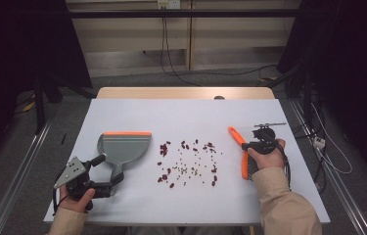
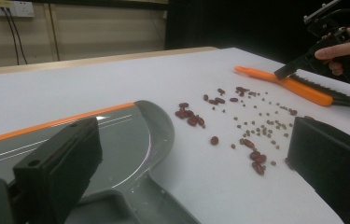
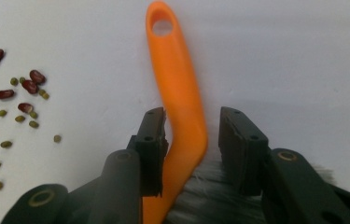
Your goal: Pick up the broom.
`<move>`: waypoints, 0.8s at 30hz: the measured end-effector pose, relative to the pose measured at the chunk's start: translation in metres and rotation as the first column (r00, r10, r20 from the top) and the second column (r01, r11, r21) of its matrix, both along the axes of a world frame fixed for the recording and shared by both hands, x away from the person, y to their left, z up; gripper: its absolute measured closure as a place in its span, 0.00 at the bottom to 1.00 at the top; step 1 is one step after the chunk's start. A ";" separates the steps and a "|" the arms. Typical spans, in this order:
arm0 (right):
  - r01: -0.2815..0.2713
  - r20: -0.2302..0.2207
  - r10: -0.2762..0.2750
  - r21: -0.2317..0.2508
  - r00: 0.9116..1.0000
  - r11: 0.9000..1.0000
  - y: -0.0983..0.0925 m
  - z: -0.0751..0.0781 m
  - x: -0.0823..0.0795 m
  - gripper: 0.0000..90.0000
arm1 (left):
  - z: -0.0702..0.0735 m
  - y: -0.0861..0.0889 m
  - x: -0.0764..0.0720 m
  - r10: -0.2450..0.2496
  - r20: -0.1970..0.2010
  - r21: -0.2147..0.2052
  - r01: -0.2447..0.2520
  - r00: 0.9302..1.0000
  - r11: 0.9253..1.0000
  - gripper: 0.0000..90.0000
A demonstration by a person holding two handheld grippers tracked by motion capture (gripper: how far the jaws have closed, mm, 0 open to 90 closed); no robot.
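A grey dustpan [image 1: 125, 146] with an orange front lip lies left of centre on the white table. My left gripper [image 1: 107, 170] is open, its jaws standing wide on either side of the dustpan's handle [image 2: 149, 200] without gripping it. Red and small green beans [image 1: 188, 161] are scattered in the middle of the table. An orange brush [image 1: 243, 152] lies to their right. My right gripper [image 3: 193, 140] is open, with its jaws astride the brush's orange handle [image 3: 177, 84]; the left jaw is close against it and a gap shows on the right.
The white table top [image 1: 186, 110] ends at a wooden edge at the back. Dark frames, rails and cables stand on the floor at both sides. The beans [image 2: 247, 126] lie between the dustpan [image 2: 116, 140] and the brush [image 2: 298, 88].
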State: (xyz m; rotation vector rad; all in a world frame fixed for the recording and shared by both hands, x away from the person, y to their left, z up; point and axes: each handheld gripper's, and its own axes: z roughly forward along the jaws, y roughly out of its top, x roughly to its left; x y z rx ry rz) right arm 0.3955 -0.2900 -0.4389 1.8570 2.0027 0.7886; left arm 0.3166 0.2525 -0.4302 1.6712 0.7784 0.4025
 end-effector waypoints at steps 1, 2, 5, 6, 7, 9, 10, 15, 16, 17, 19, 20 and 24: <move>-0.002 -0.013 0.001 -0.010 1.000 1.000 0.001 -0.001 0.000 0.70 | 0.000 0.000 0.000 0.000 0.000 0.000 0.000 1.000 1.000 0.03; -0.005 -0.016 0.005 -0.013 1.000 1.000 0.003 -0.002 0.000 0.70 | 0.000 0.000 0.000 0.001 -0.001 0.000 -0.001 1.000 1.000 0.03; -0.013 0.008 0.013 -0.020 1.000 1.000 0.009 -0.006 -0.001 0.70 | 0.000 0.000 0.000 -0.002 0.001 0.001 0.002 1.000 1.000 0.03; -0.013 0.008 0.013 -0.020 1.000 1.000 0.009 -0.006 -0.001 0.70 | 0.000 0.000 0.000 0.000 -0.001 -0.001 0.000 1.000 1.000 0.03; -0.027 0.014 0.027 0.002 1.000 1.000 0.011 -0.006 0.000 0.73 | 0.000 0.000 0.000 0.002 -0.003 -0.002 -0.002 1.000 1.000 0.03; -0.044 0.017 0.044 -0.011 0.999 0.999 0.014 -0.006 0.000 0.73 | -0.001 0.000 0.001 0.001 -0.002 0.000 -0.001 1.000 1.000 0.03; -0.044 0.017 0.044 -0.011 0.999 0.999 0.014 -0.006 0.000 0.73 | -0.001 0.000 0.001 0.000 -0.003 0.001 0.000 1.000 1.000 0.03; -0.075 0.010 0.076 -0.069 0.997 0.995 0.017 -0.010 0.001 0.74 | 0.000 0.000 0.001 0.001 -0.001 0.002 -0.001 1.000 1.000 0.03; -0.075 0.010 0.076 -0.069 0.997 0.995 0.017 -0.010 0.001 0.74 | 0.000 0.000 0.001 0.001 -0.001 0.002 -0.001 1.000 1.000 0.03; -0.073 -0.004 0.072 -0.081 0.997 0.994 0.019 -0.010 0.003 0.74 | 0.000 0.000 0.001 0.000 0.000 0.003 0.000 1.000 1.000 0.03; -0.074 -0.020 0.073 -0.078 0.997 0.994 0.019 -0.009 0.005 0.75 | 0.000 0.001 0.002 -0.001 0.001 0.005 0.001 1.000 1.000 0.03; -0.079 -0.025 0.077 -0.076 0.997 0.994 0.019 -0.009 0.006 0.75 | 0.000 0.001 0.002 -0.001 0.001 0.005 0.001 1.000 1.000 0.03; -0.087 -0.031 0.085 -0.059 0.996 0.994 0.016 -0.009 0.008 0.75 | 0.001 0.001 0.003 0.007 0.004 -0.008 -0.007 1.000 1.000 0.03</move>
